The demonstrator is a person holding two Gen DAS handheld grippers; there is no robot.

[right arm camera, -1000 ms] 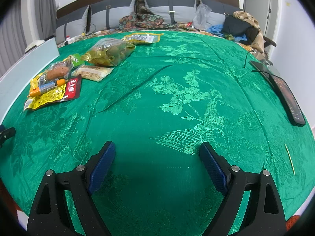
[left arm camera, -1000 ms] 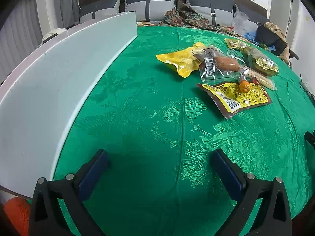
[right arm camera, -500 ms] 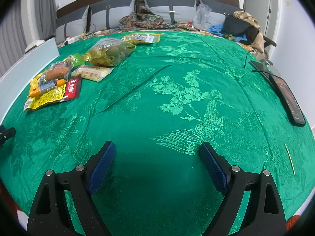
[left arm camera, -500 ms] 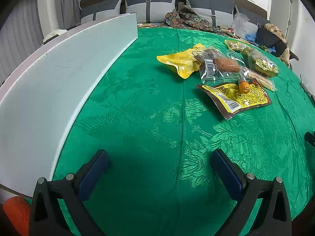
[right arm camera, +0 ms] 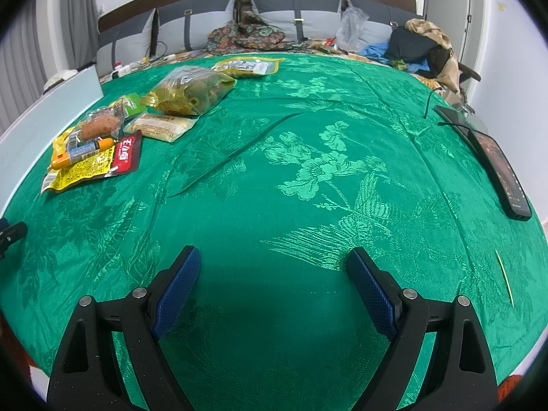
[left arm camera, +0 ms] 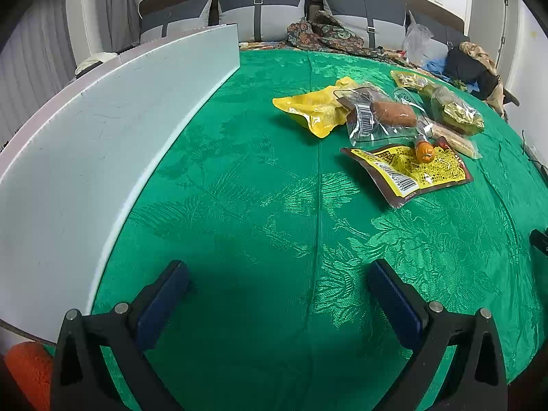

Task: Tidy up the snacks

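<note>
No sorting was seen begun: the snack packets [left arm camera: 404,130] were left heaped together on the green cloth [right arm camera: 308,178], beside the white board [left arm camera: 102,144]. Both the left gripper [left arm camera: 277,299] and right gripper [right arm camera: 274,284] were held wide apart, empty, with bare cloth ahead.

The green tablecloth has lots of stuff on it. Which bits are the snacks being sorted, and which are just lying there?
Snacks to sort:
yellow pouch
clear sausage pack
orange sausage stick
yellow-and-brown packet
olive bag
pale wafer pack

Just lying about:
dark tablet
toothpick
white board
</note>
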